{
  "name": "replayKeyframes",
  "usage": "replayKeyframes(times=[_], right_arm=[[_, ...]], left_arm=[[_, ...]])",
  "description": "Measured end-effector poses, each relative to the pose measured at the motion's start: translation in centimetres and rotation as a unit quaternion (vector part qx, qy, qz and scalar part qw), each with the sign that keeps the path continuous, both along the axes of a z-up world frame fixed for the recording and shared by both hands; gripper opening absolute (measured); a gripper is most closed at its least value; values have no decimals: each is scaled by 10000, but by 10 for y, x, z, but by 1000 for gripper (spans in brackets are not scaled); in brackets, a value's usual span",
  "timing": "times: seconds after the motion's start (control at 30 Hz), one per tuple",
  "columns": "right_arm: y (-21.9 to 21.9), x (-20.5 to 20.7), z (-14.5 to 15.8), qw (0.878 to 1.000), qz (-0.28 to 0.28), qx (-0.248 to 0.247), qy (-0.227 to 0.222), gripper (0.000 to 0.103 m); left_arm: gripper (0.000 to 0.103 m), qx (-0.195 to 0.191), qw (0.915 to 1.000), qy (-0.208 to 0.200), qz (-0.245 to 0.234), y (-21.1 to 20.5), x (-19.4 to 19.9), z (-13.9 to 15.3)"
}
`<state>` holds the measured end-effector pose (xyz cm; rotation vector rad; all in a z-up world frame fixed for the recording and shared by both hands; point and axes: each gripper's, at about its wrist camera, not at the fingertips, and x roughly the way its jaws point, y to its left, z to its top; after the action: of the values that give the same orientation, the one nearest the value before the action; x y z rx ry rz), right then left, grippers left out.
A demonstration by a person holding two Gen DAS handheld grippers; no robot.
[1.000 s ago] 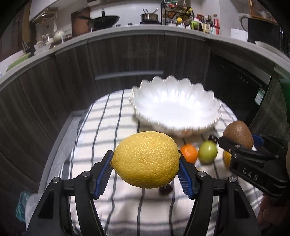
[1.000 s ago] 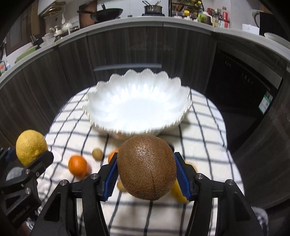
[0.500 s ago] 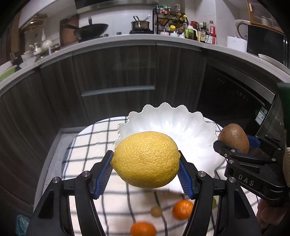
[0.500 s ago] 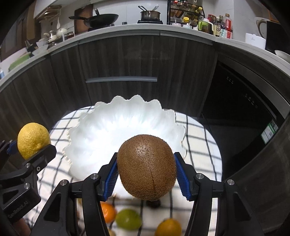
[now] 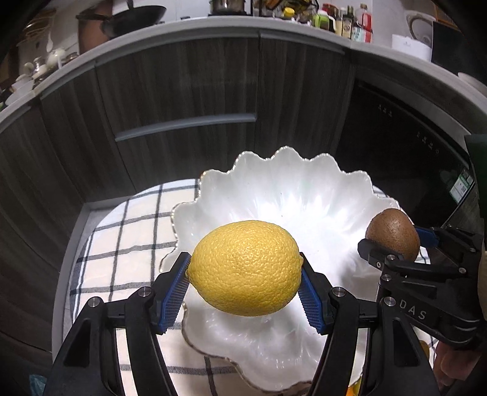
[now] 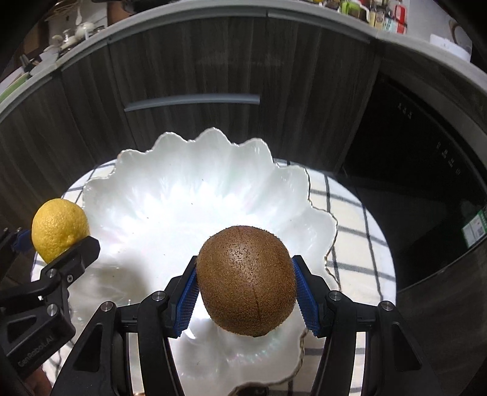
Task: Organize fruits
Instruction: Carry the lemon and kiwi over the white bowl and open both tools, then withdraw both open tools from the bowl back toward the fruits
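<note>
A yellow lemon is clamped between the blue pads of my left gripper, which hangs over the near left part of a white scalloped bowl. My right gripper is shut on a brown kiwi above the bowl's near right side. Each view shows the other hand's load: the kiwi at the right in the left wrist view, the lemon at the left in the right wrist view. Nothing lies inside the bowl.
The bowl stands on a round table under a white cloth with dark checks. Dark wood cabinets curve behind it, and a black appliance front is at the right. A cluttered counter runs along the top.
Both grippers have carried their fruit forward from above the cloth to above the bowl. The small loose fruits on the cloth have dropped out of sight below the frames. The grips are unchanged.
</note>
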<state>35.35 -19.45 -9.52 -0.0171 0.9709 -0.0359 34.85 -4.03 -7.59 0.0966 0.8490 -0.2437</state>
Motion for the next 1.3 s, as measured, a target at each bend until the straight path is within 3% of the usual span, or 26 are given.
replayKeyframes(times=[0.5,0.6,0.67,0.7,1.0,1.17,1.3], right_arm=[[-5,21,-24,9989,53,110,451,59],[-6,20,-17,9995,6,-50,321,64],[-3,18,-9,9997,11,-165,204,77],[-3,17,-4,9997,10,-218,147,78],[-8,-3,48,9975,-410,-457,-359,81],[-9,-24,70,9956,-584,-426,-598,81],[-13,-44,80,9937,-680,-458,-764,81]], left_arm=[[66,225,9987,458,-58,-9,20,-25],[67,296,9983,510,30,-8,20,-28],[80,342,9987,368,63,-7,17,-23],[88,367,9988,299,81,-7,15,-20],[100,517,9972,-297,442,6,-6,21],[102,715,9926,-742,647,8,-30,45],[102,732,9905,-855,786,12,-51,57]])
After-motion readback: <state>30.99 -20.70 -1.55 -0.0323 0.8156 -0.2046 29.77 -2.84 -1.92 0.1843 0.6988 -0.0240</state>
